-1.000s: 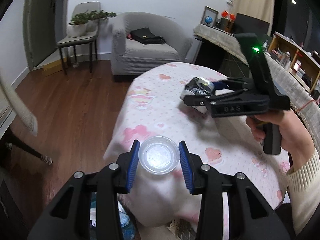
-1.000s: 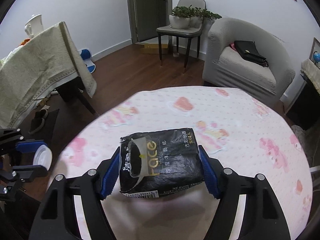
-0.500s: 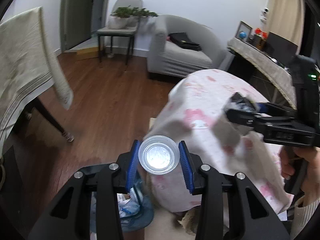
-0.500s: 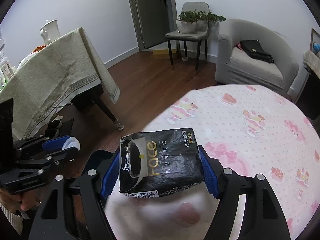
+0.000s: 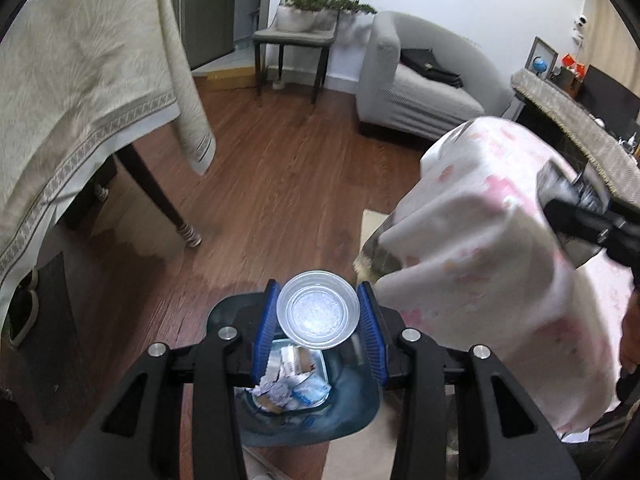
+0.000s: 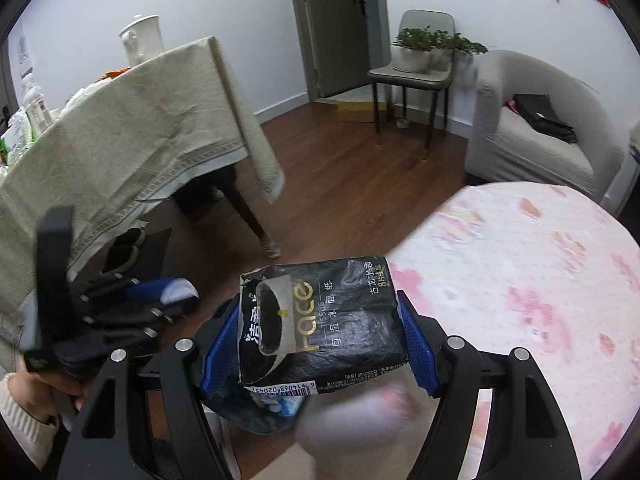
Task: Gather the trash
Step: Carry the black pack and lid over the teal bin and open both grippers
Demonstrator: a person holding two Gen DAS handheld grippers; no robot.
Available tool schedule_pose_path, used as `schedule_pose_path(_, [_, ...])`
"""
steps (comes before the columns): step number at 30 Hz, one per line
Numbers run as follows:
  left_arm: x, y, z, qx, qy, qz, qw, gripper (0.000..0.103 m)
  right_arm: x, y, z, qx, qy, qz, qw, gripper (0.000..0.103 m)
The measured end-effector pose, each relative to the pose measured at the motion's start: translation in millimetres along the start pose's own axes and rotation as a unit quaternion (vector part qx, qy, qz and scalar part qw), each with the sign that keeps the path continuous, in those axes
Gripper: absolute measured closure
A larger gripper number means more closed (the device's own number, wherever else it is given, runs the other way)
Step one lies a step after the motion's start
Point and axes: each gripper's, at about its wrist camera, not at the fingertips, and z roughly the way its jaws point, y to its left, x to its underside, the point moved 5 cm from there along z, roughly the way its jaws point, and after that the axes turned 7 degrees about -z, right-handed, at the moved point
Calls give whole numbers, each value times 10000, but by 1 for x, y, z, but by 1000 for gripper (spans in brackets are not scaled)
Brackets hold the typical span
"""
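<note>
My left gripper (image 5: 319,320) is shut on a small clear plastic cup (image 5: 319,314), its mouth toward the camera. It hangs over a blue-lined trash bin (image 5: 344,404) on the floor that holds crumpled paper and wrappers. In the right wrist view my right gripper (image 6: 316,344) is shut on a black wet-tissue pack (image 6: 320,324) with a torn flap, held at the edge of the pink-patterned round table (image 6: 540,280). The left gripper (image 6: 168,300) with the cup shows at the left of that view, and part of the bin (image 6: 256,412) lies under the pack.
A table under a beige cloth (image 5: 80,92) stands at the left, its dark leg (image 5: 164,204) near the bin. Brown wood floor (image 5: 280,184) lies between. A grey armchair (image 5: 420,88) and a chair with plants (image 5: 304,20) stand by the far wall.
Both grippers swung left off the pink table toward the floor. The left one with the cup now hangs over the bin; the right one with the tissue pack reached the table's edge.
</note>
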Motion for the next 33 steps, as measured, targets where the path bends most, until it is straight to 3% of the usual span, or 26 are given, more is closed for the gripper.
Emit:
schedule_pose_path(19, [61,74,57,-405,1070,-223,9932,61,-5,75,65,-504,360,-299,9976,30])
schedule_pose_path(21, [65,77,61,-395,1134,-247,9925,54,-5,79,71,-543,397,-294,9973,30])
schedule_pose_path(22, [66,77,61,-377,1152,-267,9923,50,-4,80,74,-556,418,-289,9972,30])
schedule_pose_path(33, [55,97,33,-400,821,-396,9950,47,13,91,113,-569,814,-251,9947,30])
